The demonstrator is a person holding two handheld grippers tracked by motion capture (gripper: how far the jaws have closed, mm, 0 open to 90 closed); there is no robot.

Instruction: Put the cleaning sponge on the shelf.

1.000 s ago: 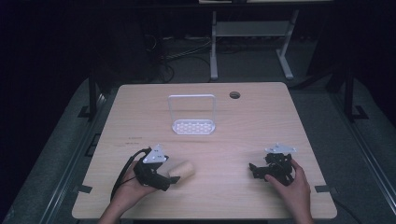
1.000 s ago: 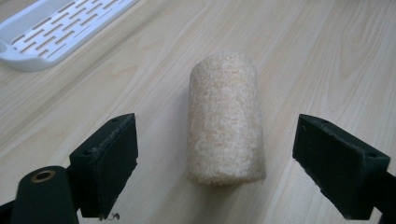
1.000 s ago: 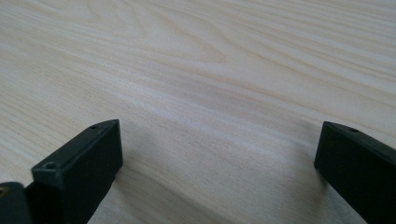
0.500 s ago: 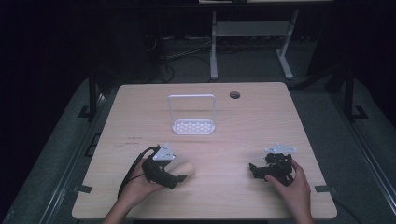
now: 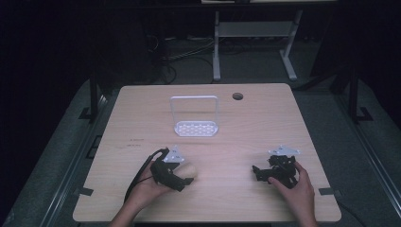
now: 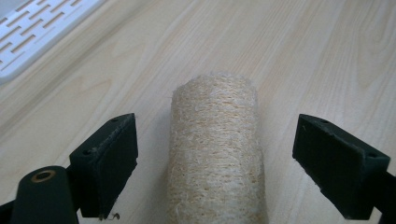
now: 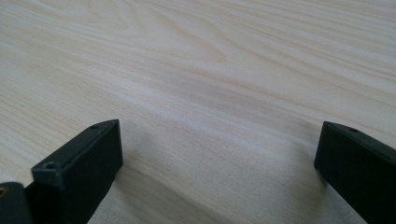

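We see our left gripper [image 6: 215,168] open wide, holding nothing. A rough tan loofah roll [image 6: 215,149] lies flat on the wooden table [image 5: 246,123] right between its two jaws, with a gap on each side, so the pads [image 6: 109,163] do not touch it. Our right gripper [image 7: 219,172] is open wide too, with bare table between its jaws. Farther ahead of the left gripper stands a white rack [image 5: 195,116] with a holed tray, and nothing is in it.
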